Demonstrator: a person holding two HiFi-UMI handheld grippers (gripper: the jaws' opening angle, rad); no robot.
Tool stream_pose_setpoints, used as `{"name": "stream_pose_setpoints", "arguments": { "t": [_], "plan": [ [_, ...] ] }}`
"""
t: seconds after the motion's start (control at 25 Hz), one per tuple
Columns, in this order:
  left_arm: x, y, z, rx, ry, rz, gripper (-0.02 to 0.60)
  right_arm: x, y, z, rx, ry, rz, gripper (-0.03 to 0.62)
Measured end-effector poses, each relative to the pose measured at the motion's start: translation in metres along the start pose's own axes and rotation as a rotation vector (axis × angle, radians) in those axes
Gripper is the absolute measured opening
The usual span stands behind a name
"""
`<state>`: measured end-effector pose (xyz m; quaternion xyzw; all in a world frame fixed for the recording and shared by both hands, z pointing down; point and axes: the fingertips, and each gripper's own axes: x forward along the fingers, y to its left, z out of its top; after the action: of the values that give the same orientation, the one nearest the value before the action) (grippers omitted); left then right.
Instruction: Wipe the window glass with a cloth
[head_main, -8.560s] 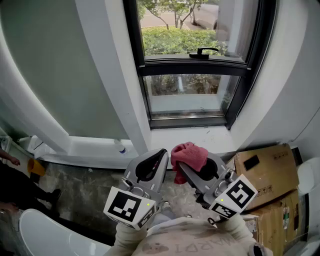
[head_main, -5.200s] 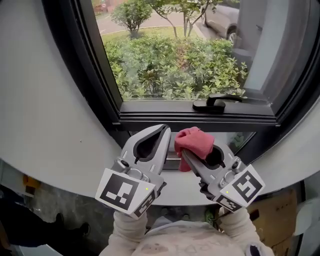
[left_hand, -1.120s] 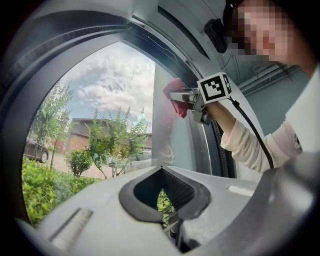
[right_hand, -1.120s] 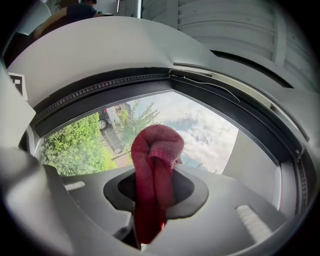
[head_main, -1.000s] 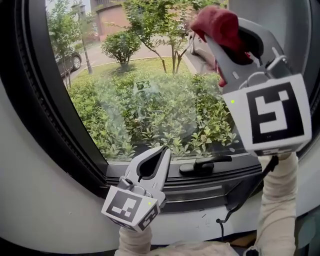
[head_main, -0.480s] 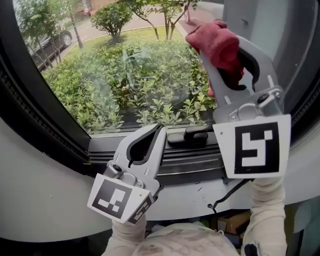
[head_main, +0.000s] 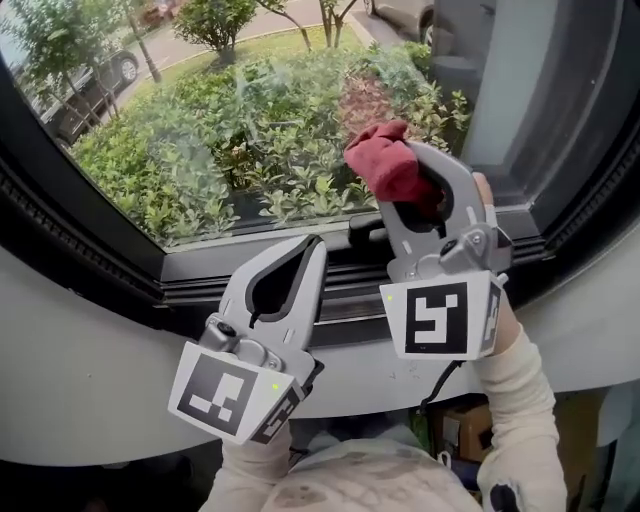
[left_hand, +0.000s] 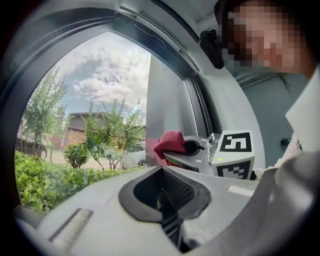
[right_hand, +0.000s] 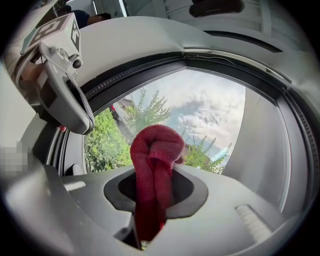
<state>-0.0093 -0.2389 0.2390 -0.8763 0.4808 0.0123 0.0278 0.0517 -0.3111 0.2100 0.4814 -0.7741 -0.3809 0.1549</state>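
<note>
The window glass (head_main: 230, 120) fills the upper head view, with green shrubs behind it. A red cloth (head_main: 385, 165) is bunched at the tip of my right gripper (head_main: 397, 180), which is shut on it low on the pane, just above the bottom frame. In the right gripper view the cloth (right_hand: 155, 150) stands folded between the jaws, facing the glass. My left gripper (head_main: 314, 246) is shut and empty, held lower left beside the right one, pointing at the frame. From the left gripper view, the cloth (left_hand: 170, 142) shows past my shut left gripper (left_hand: 162, 172).
A dark window frame (head_main: 120, 290) runs along the pane's bottom above a white curved sill (head_main: 90, 380). A black window handle (head_main: 362, 233) sits on the frame, partly behind the right gripper. A dark upright frame (head_main: 590, 180) closes the right side. A cable (head_main: 440, 380) hangs below the right gripper.
The right gripper with the cloth has come down from the upper right of the glass to its lower part by the frame. The left gripper stays low, still shut.
</note>
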Motion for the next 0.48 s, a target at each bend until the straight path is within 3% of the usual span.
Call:
{"name": "stream_pose_setpoints", "arguments": {
  "t": [0.48],
  "plan": [
    [0.012,-0.010,-0.001,-0.001,0.001,-0.015,0.000,0.004,-0.026,0.013,-0.005,-0.025,-0.003,0.127]
  ]
}}
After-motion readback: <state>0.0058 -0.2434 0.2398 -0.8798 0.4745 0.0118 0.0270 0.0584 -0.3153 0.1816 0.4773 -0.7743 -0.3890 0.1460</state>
